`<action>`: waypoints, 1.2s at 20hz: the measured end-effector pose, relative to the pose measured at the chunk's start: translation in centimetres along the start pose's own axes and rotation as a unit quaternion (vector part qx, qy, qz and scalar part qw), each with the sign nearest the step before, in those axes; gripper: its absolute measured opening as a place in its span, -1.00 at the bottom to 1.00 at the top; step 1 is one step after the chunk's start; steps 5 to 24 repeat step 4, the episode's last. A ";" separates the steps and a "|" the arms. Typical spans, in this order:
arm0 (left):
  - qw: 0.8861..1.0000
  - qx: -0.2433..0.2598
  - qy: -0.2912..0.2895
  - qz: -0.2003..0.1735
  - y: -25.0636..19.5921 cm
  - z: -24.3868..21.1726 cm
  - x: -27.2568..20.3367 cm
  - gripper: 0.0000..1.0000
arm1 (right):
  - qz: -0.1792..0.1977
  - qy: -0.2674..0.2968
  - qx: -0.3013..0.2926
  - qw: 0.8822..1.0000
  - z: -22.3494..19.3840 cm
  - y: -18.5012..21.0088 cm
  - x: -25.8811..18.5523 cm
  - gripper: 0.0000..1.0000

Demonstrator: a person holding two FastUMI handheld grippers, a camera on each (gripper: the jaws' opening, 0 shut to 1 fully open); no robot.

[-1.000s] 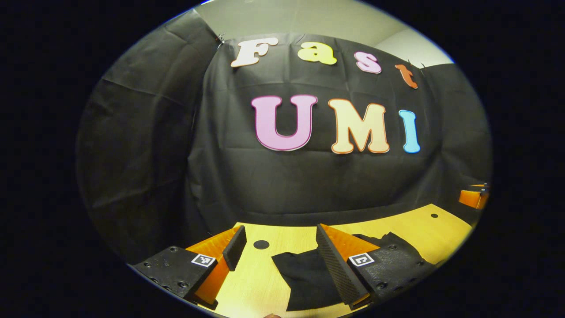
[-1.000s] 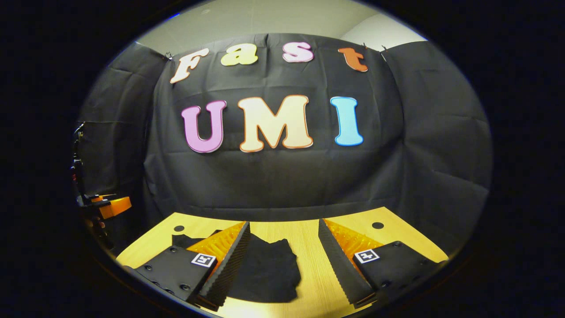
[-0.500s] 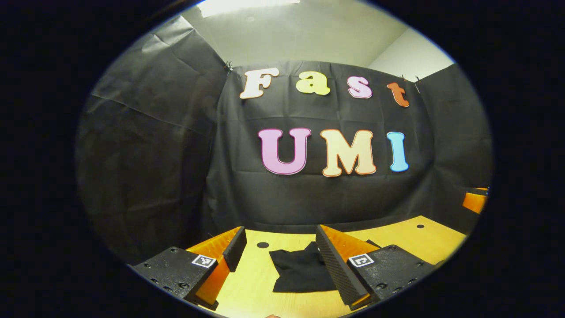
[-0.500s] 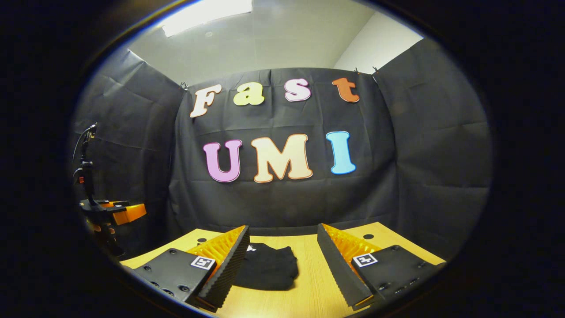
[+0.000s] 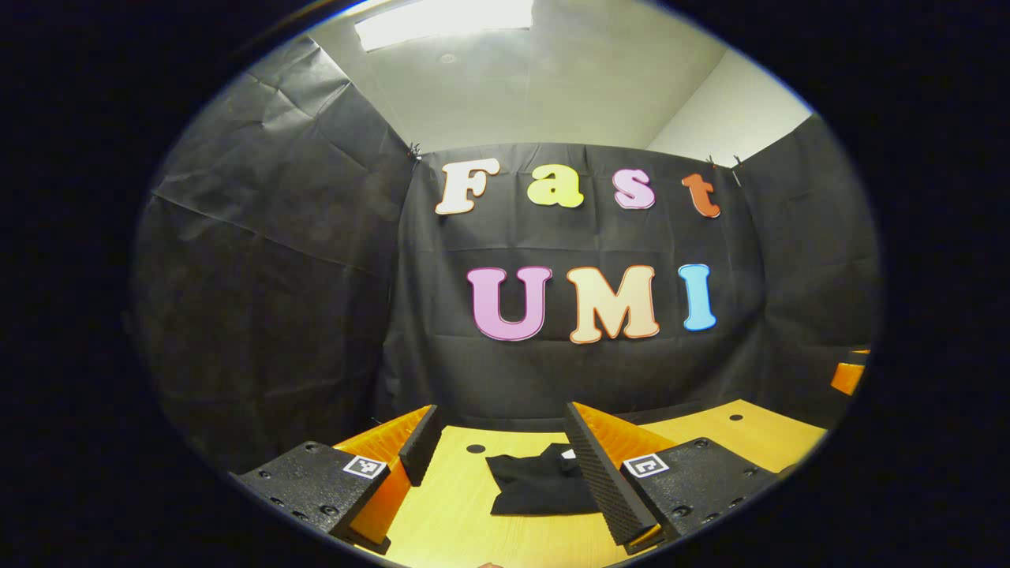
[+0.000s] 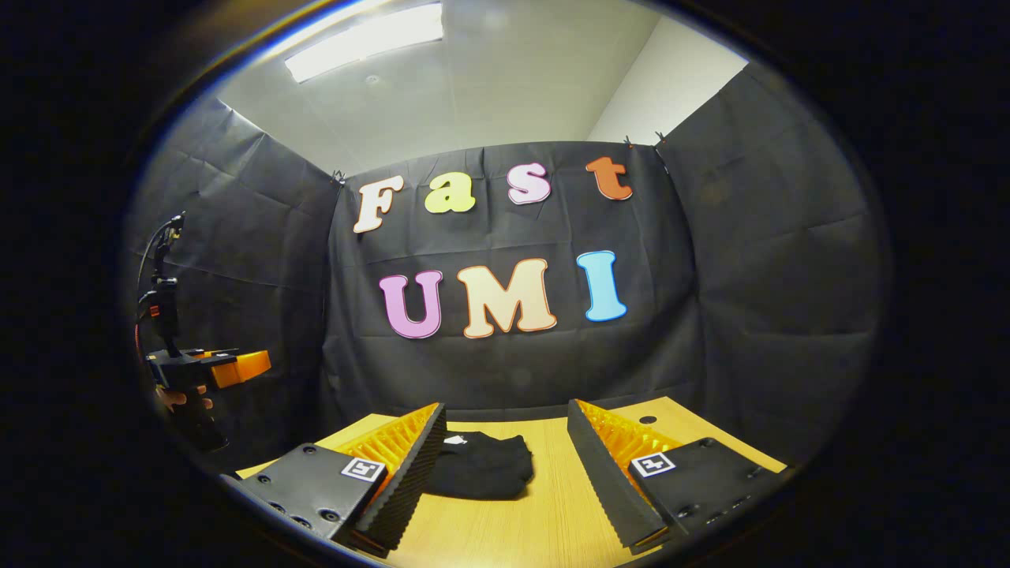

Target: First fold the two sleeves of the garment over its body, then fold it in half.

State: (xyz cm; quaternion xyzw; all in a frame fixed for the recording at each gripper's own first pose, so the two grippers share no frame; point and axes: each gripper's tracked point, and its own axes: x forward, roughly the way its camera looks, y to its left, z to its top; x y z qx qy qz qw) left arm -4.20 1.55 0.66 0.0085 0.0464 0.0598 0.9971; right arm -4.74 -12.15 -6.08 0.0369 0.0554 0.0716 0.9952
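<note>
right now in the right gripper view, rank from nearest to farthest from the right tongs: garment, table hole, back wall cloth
1. The black garment, folded on the table, lies just ahead of the right tongs, toward their left finger.
2. The table hole sits farther back, to the right.
3. The back wall cloth hangs behind the table's far edge.

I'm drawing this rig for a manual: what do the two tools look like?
Each tool has two wedge-shaped fingers, orange ribbed bodies faced with black ridged pads, on black bolted plates bearing small square black-and-white markers: left tool, right tool. In the right gripper view, the left tool's black-and-orange body carries a black mast with a cable.
</note>
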 end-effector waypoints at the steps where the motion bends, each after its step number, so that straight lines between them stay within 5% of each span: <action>1: 1.000 0.000 -0.006 -0.006 -0.6 0.5 -0.4 0.84 | 0.001 -0.005 -0.001 1.000 0.4 0.1 -0.5 0.94; 24: 1.000 0.006 -0.015 -0.016 -1.1 1.0 -1.8 0.84 | 0.003 -0.019 -0.001 1.000 1.1 0.1 -1.9 0.87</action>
